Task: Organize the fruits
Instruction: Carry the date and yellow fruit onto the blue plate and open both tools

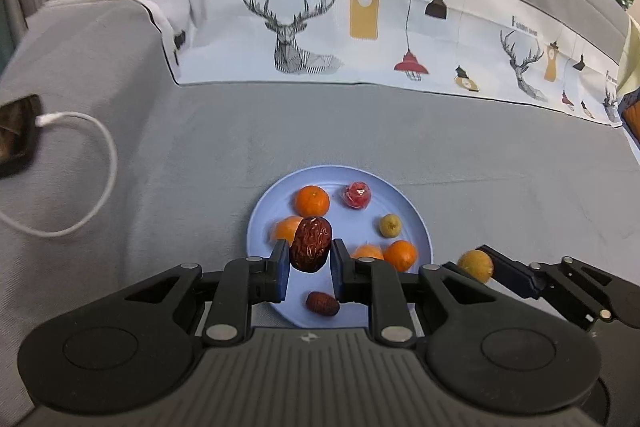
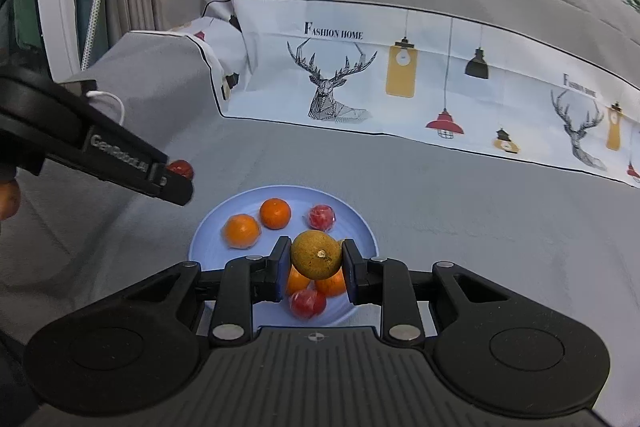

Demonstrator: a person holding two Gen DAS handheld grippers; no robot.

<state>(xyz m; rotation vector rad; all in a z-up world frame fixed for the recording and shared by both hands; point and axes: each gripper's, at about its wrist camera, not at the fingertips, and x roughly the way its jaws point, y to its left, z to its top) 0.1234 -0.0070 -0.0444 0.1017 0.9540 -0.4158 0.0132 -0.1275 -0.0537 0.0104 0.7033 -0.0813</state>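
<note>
A light blue plate [image 1: 422,227] [image 2: 208,231] lies on a grey sofa seat. It holds several oranges [image 1: 312,201] [image 2: 241,230], a red wrapped fruit [image 1: 357,194] [image 2: 321,217], a small yellow-green fruit [image 1: 390,225] and a dark date [image 1: 322,303]. Above the plate's near side, my left gripper [image 1: 310,255] [image 2: 180,175] is shut on a wrinkled dark red date [image 1: 310,243] [image 2: 181,167]. My right gripper [image 2: 316,261] [image 1: 482,262] is shut on a round yellow-brown fruit [image 2: 316,253] [image 1: 474,267] just over the plate's right rim.
A printed cloth with deer and lamps [image 1: 300,27] [image 2: 332,87] covers the sofa back. A phone [image 1: 16,135] with a looped white cable [image 1: 100,155] rests on the left armrest. Grey seat fabric surrounds the plate. An orange box edge [image 1: 631,111] shows at far right.
</note>
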